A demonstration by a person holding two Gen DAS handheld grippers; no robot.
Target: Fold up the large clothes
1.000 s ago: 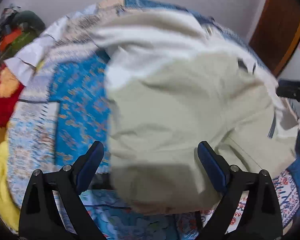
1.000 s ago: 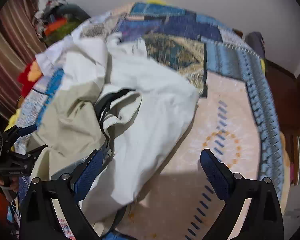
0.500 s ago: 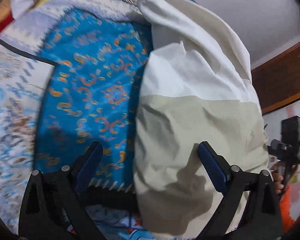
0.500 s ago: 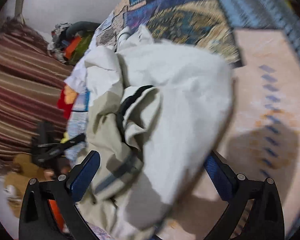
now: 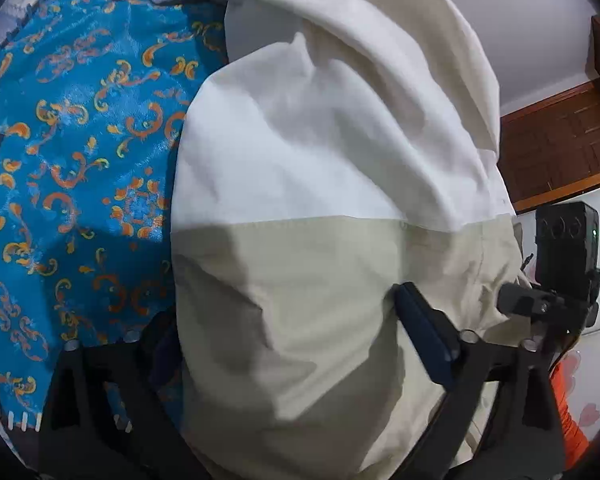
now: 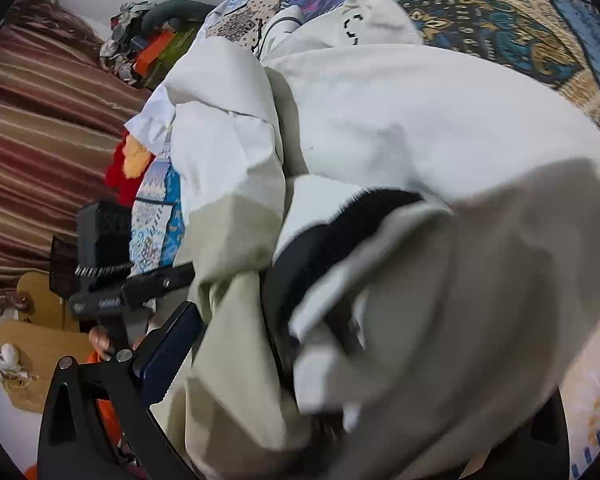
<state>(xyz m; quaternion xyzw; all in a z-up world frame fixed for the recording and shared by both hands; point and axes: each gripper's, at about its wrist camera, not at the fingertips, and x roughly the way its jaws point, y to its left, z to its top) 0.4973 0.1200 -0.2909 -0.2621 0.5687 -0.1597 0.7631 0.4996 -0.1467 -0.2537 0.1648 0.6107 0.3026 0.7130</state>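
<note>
A large white and beige garment (image 5: 320, 208) lies bunched on the patterned bedspread (image 5: 72, 152). In the left wrist view my left gripper (image 5: 288, 328) is open, with the beige part of the garment lying between its fingers; the left finger is mostly hidden by cloth. In the right wrist view the same garment (image 6: 420, 140), with a dark collar lining (image 6: 340, 224), fills the frame. My right gripper (image 6: 360, 360) is open around its beige part; only the left finger (image 6: 164, 356) shows. The other gripper shows in each view, the right one (image 5: 556, 292) and the left one (image 6: 112, 276).
A striped curtain (image 6: 32, 120) and a pile of coloured items (image 6: 156, 40) are at the bed's far left. A red and orange cloth (image 6: 128, 164) lies at the bed edge. A brown wooden door (image 5: 560, 140) stands beyond the bed. White wall behind.
Both grippers have moved in close to the garment, which now fills the space between their fingers. The views have tilted and the garment looms larger.
</note>
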